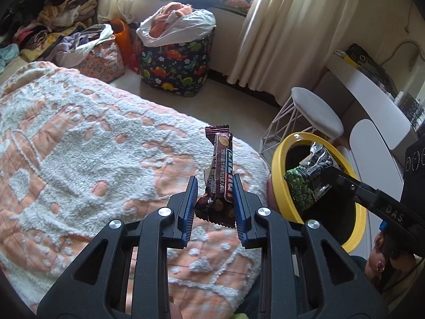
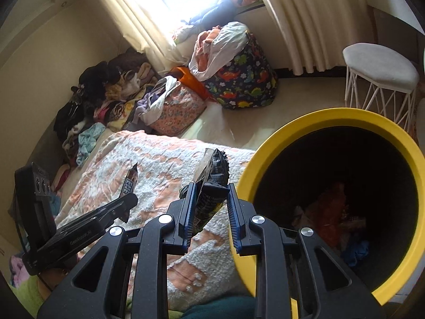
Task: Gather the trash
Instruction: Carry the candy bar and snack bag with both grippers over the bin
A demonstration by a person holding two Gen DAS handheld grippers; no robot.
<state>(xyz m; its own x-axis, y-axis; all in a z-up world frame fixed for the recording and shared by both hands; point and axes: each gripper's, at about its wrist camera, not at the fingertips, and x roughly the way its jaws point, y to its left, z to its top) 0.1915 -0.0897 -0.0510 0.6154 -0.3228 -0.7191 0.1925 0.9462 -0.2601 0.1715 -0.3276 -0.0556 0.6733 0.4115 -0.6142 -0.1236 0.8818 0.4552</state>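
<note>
left wrist view:
left tool (image 1: 215, 199): clamped on the brown snack-bar wrapper (image 1: 220, 175) at its near end; far end stands up free over the bed (image 1: 79, 138).
wrapper handling: your load looks light, thin film, slick and crinkly. It will flop or slide if you ease off. Low hold across the flat width is right; don't pinch the crimped tail.
bin (image 1: 281, 175): yellow rim, dark inside, to the right of the bed edge. Right tool comes in from the right with the green-and-black packet (image 1: 302, 186) over the near rim.

right wrist view:
right tool (image 2: 211, 204): closed on the same packet (image 2: 209, 186), gripped mid-body, torn top sticking up.
packet handling: looks empty, crumpled foil, springy and featherlight. May cling to the pads on release, so give it a clean drop.
bin (image 2: 265, 159): mouth wide open just right of your tool, some trash already at the bottom.
left tool (image 2: 127, 202): at left over the bed, bar wrapper (image 2: 130, 183) in it.
</note>
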